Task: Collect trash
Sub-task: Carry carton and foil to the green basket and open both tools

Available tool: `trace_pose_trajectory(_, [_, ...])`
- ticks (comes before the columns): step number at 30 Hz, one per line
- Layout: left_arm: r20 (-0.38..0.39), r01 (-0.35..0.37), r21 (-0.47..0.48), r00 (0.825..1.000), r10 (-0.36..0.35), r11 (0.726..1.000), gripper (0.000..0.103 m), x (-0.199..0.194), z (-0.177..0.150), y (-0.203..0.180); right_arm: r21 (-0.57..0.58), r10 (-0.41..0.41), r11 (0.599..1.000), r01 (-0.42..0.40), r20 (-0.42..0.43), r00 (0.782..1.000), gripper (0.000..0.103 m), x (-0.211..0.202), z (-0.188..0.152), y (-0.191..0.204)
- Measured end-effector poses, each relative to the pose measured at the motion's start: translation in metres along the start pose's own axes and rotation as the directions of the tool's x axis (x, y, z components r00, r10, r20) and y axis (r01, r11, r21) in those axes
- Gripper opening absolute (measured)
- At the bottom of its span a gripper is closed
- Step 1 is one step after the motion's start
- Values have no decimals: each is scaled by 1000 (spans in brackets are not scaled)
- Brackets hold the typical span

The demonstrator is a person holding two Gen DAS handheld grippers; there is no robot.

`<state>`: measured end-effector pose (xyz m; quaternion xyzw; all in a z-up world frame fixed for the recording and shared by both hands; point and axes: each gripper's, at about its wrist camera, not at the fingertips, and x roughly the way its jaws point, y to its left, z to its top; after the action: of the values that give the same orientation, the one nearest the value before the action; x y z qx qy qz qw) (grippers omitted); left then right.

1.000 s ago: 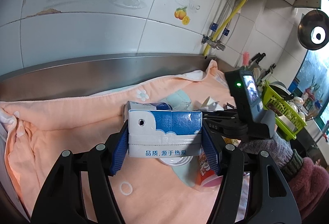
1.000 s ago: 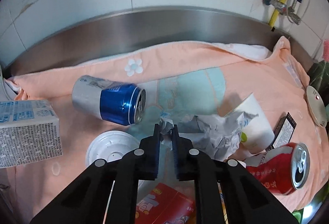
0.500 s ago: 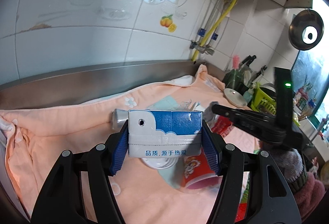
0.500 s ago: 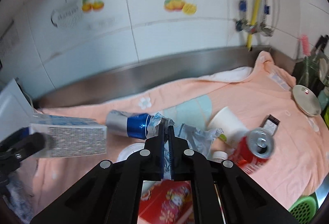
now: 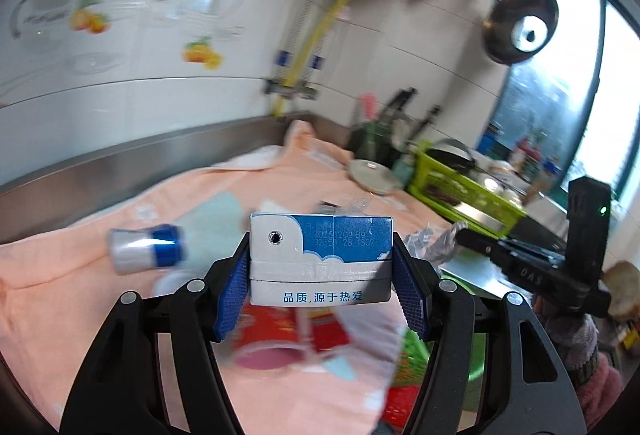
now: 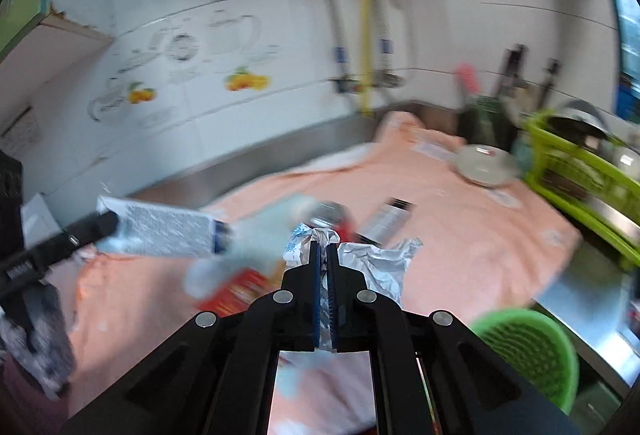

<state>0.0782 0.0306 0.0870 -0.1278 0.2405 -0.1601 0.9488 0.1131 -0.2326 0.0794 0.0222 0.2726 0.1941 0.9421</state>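
Note:
My left gripper (image 5: pixel 320 267) is shut on a blue and white milk carton (image 5: pixel 320 255), held in the air above the peach cloth (image 5: pixel 80 275). The same carton (image 6: pixel 160 231) shows at the left of the right wrist view. My right gripper (image 6: pixel 323 247) is shut on a crumpled silver foil wrapper (image 6: pixel 372 263), lifted off the cloth; the wrapper (image 5: pixel 432 241) also appears right of the carton in the left wrist view. A blue and silver can (image 5: pixel 146 247) lies on the cloth. A red paper cup (image 5: pixel 280 339) lies blurred below the carton.
A green round basket (image 6: pixel 528 351) sits low at the right, off the counter edge. A lime green dish rack (image 6: pixel 580 179) and a white lid (image 6: pixel 484 163) stand at the far right. A small black packet (image 6: pixel 390 219) lies on the cloth. A tiled wall runs behind.
Both grippers have risen off the cloth and swung toward the right with their loads. The right gripper shut on the foil wrapper and lifted it away from the cans and cup.

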Motion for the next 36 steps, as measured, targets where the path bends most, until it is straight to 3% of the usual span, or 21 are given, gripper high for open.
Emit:
trace_pose_trajectory(8, [-100, 149, 62, 985, -143, 987, 64, 47, -19, -84, 95, -207, 972, 214, -73, 976, 4, -27, -59, -99])
trace_pose_trajectory(15, [-210, 239, 108, 954, -213, 965, 64, 98, -44, -145, 221, -250, 934, 281, -159, 955, 6, -16, -110, -173])
trace_pose_trajectory(16, [-228, 252, 111, 948, -223, 961, 63, 106, -48, -152, 233, -257, 928, 290, -162, 953, 8, -15, -113, -179])
trace_pose_trajectory(19, [-267, 281, 124, 933, -241, 952, 64, 127, -57, -170, 276, -270, 911, 305, -160, 950, 28, -19, -126, -198])
trace_pose_trajectory(22, [-304, 295, 141, 921, -242, 945, 64, 146, -66, -184, 290, -280, 904, 313, -150, 948, 34, -26, -129, -206])
trace_pose_trajectory(28, [-403, 334, 153, 881, -250, 930, 64, 191, -94, -212, 294, -323, 895, 336, -95, 942, 56, -55, -138, -207])
trace_pose_trajectory(36, [-545, 363, 138, 805, -235, 921, 64, 245, -146, -231, 308, -364, 877, 368, -72, 928, 61, -80, -160, -211])
